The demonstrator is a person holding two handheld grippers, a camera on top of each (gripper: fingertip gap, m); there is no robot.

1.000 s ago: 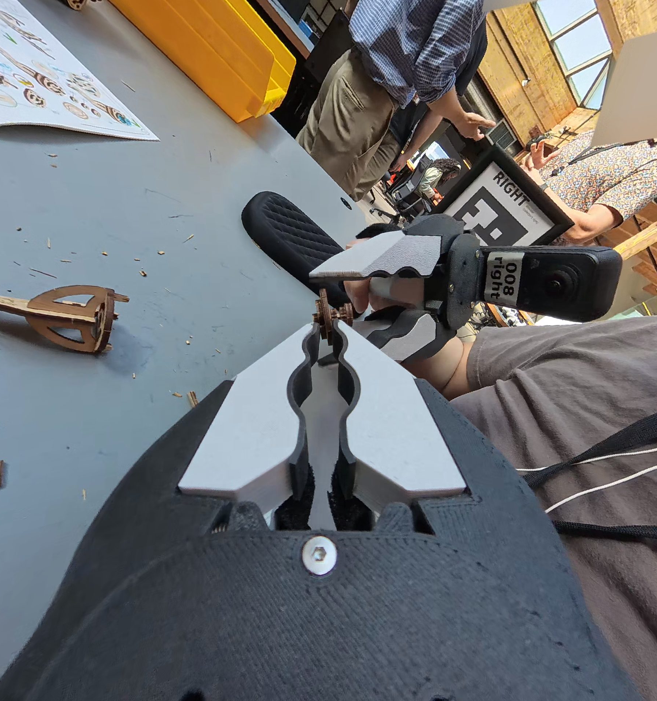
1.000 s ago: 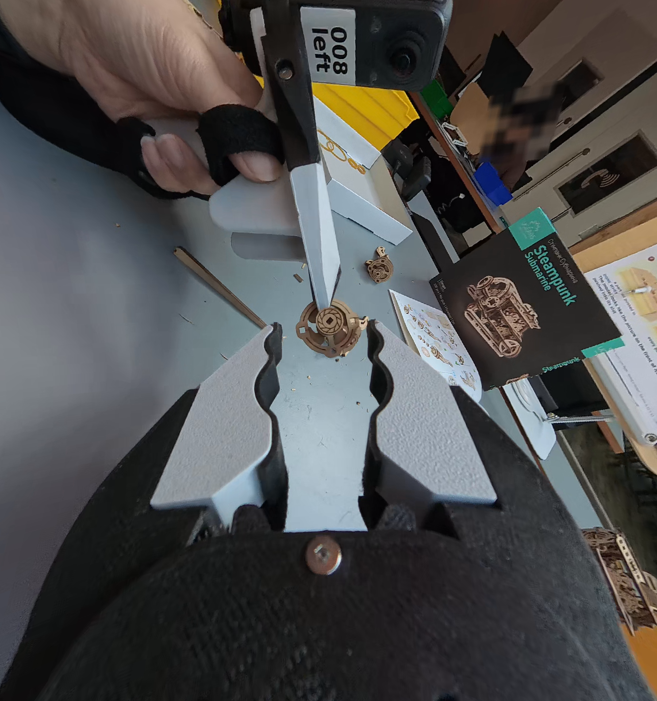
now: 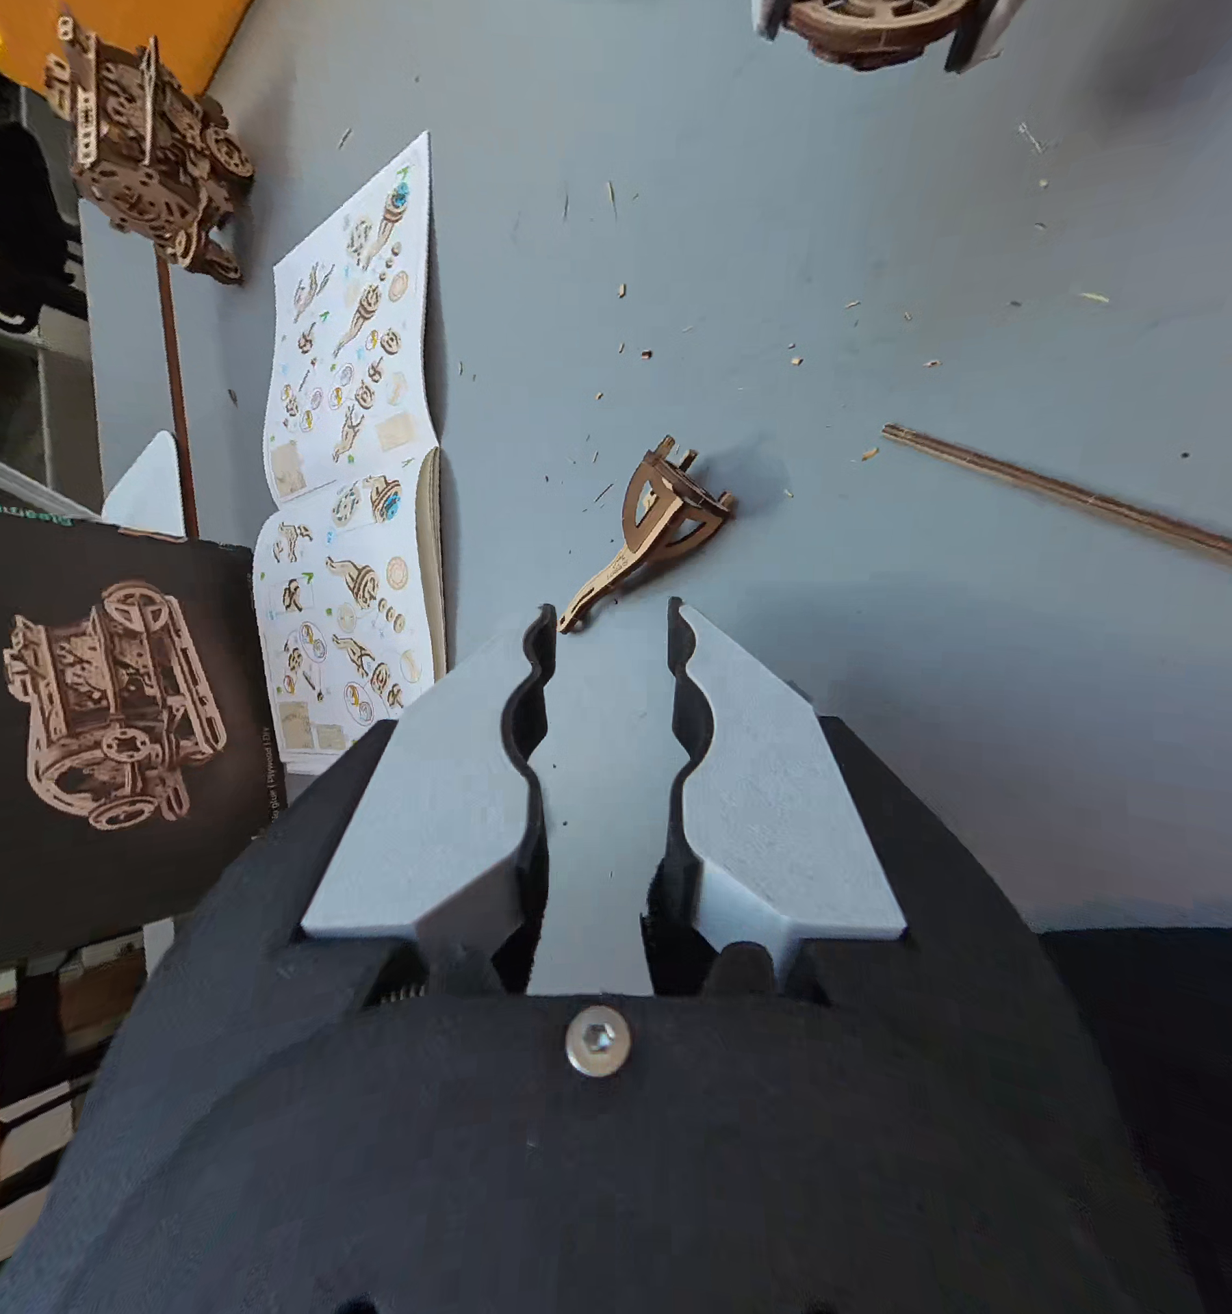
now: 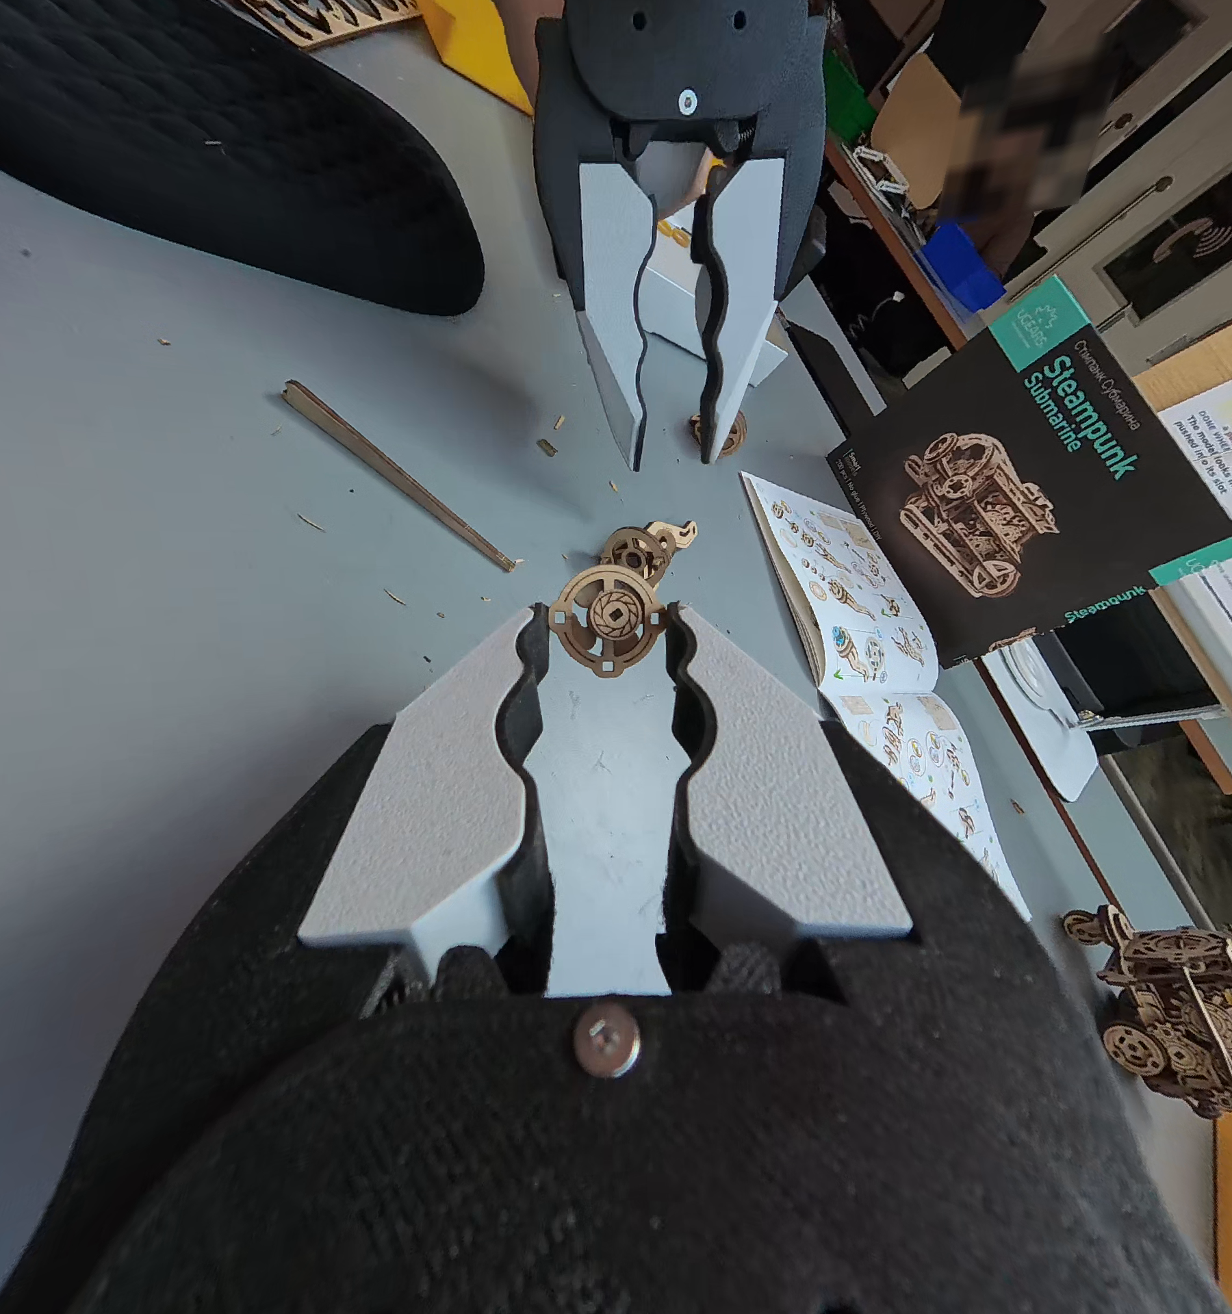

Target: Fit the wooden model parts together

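Note:
My right gripper (image 4: 606, 611) is shut on a round wooden wheel part (image 4: 607, 627) held at its fingertips above the grey table (image 4: 172, 569). A fan-shaped wooden part with a handle (image 3: 659, 522) lies on the table; in the right wrist view it (image 4: 645, 547) shows just beyond the wheel. My left gripper (image 3: 609, 611) is open and empty, with its tips near that part's handle end. In the right wrist view it (image 4: 670, 462) points down at the table. The right gripper with the wheel (image 3: 876, 28) shows at the top edge of the left wrist view.
An open instruction booklet (image 3: 357, 455), a black kit box (image 3: 101, 711) and a finished wooden model (image 3: 151, 149) stand to one side. A thin wooden strip (image 3: 1075, 498) and wood chips lie on the table. A black padded cushion (image 4: 208, 142) is at the far left. A small wooden piece (image 4: 723, 430) lies by the left fingertips. One gripper's finger ends stand about 12 centimeters off the other's. From either gripper's tips it is about 40 centimeters to the finished wooden model (image 3: 151, 149). It is also in sight in the right wrist view (image 4: 1190, 992).
My left gripper let go of the round wheel part, opened and swung away to face the table. My right gripper closed on the wheel and now holds it alone.

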